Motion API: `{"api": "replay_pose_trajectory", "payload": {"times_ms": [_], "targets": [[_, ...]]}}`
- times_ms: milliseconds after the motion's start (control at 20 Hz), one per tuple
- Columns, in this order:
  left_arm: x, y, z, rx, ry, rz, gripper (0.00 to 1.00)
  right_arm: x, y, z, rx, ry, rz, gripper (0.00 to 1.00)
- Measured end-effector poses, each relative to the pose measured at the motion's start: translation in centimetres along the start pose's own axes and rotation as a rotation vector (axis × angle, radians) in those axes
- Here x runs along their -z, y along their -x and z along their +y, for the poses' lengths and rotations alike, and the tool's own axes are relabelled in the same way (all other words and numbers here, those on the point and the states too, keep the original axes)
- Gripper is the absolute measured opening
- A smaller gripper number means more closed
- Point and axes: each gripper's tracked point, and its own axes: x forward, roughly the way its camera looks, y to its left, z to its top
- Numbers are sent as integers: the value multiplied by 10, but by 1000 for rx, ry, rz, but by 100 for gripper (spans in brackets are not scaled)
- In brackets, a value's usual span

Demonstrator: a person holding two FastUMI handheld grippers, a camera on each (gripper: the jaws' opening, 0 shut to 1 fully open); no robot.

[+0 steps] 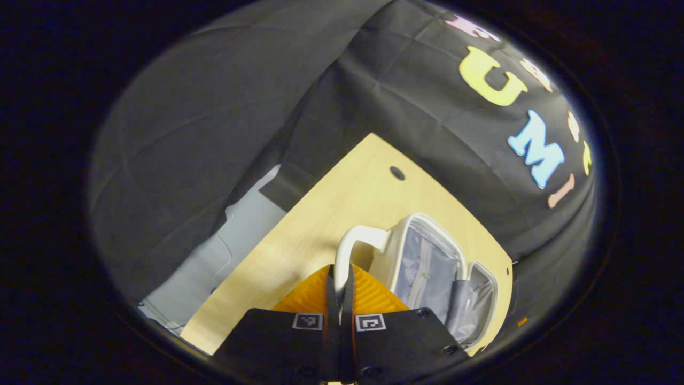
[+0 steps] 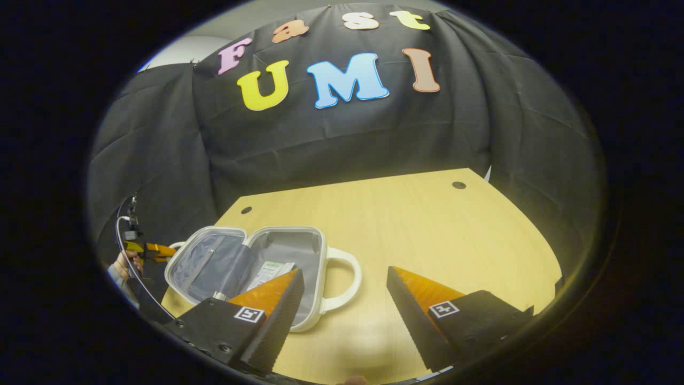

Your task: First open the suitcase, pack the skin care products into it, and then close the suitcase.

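1. On the wooden counter the suitcase lies open, both halves spread flat, a skin care packet inside the right half.
2. Left hand-held gripper: fingers clenched on the suitcase's white handle.
3. Right hand-held gripper: released, fingers spread wide above the counter beside the other handle.
4. At the far left of the right gripper view, a hand holds the left hand-held gripper.

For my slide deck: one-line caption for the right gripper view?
Open right hand-held gripper hovers over wooden table beside the open suitcase, a packet inside.
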Motion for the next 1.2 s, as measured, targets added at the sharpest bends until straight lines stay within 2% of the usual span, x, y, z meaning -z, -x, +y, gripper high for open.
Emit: {"api": "replay_pose_trajectory", "payload": {"times_ms": [100,150,200,250,500,550,600,650,850,1000,1200], "targets": [[-23,35,-36,45,-41,-56,8,-5,0,-3,-18,-1,-14,90],[-33,52,-55,64,-54,-79,8,-9,0,-6,-29,1,-26,96],[-40,68,-77,87,-70,-95,5,-14,2,-11,-36,4,-39,96],[-44,84,-103,100,-96,-114,8,-18,2,-15,-45,8,-51,95],[-23,141,-250,160,-265,-185,8,-63,24,-60,-58,54,-183,95],[-12,145,-278,167,-294,-194,8,-72,29,-71,-56,70,-214,95],[0,144,-309,179,-316,-199,8,-81,35,-83,-54,87,-242,89],[16,146,-339,187,-340,-199,8,-88,40,-95,-50,106,-267,95],[92,128,-427,225,-402,-179,8,-102,54,-141,-41,181,-340,95],[156,99,-465,228,-455,-149,8,-97,60,-168,-44,220,-341,95],[230,58,-486,201,-587,-112,8,-92,62,-191,-45,200,-333,95]]}}
